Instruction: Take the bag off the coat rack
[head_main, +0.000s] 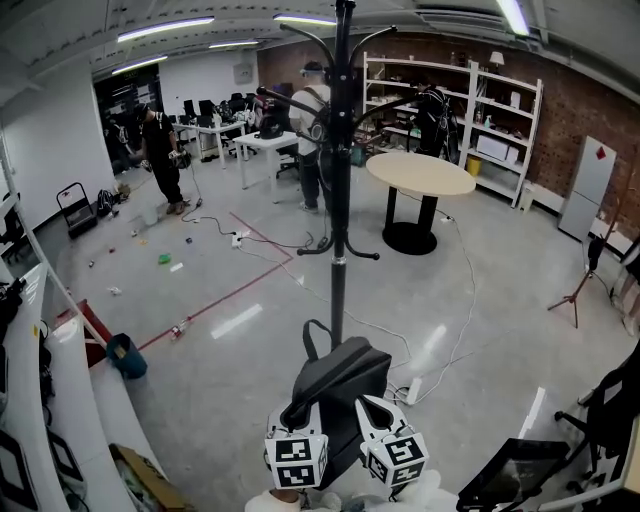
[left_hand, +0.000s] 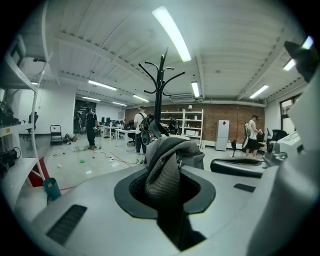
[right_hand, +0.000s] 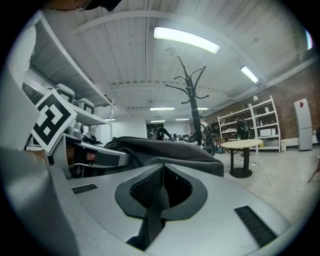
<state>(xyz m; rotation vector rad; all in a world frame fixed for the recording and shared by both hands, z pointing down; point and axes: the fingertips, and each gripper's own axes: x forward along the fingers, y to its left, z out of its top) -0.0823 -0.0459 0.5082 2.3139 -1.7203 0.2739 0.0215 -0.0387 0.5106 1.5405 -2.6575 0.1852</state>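
Grey workshop floor (head_main: 480, 270); dark, slumped bag (head_main: 335, 385), mesh-backed straps (left_hand: 162, 180).

A round table (head_main: 428, 172) stands on the grey workshop floor before white shelving (head_main: 455, 100) along a brick wall (head_main: 585, 95). A person in black (head_main: 160, 150) stands at the far end. A blue bin (head_main: 127, 356) sits near a red floor line (head_main: 240, 292).

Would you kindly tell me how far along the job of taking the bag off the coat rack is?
Done, it seems: the bag hangs on no hook of the coat rack and sits low before its pole. In hand: the left tool is shut on its mesh strap, the right tool on a flat strap. Left: carrying it clear and setting it down.
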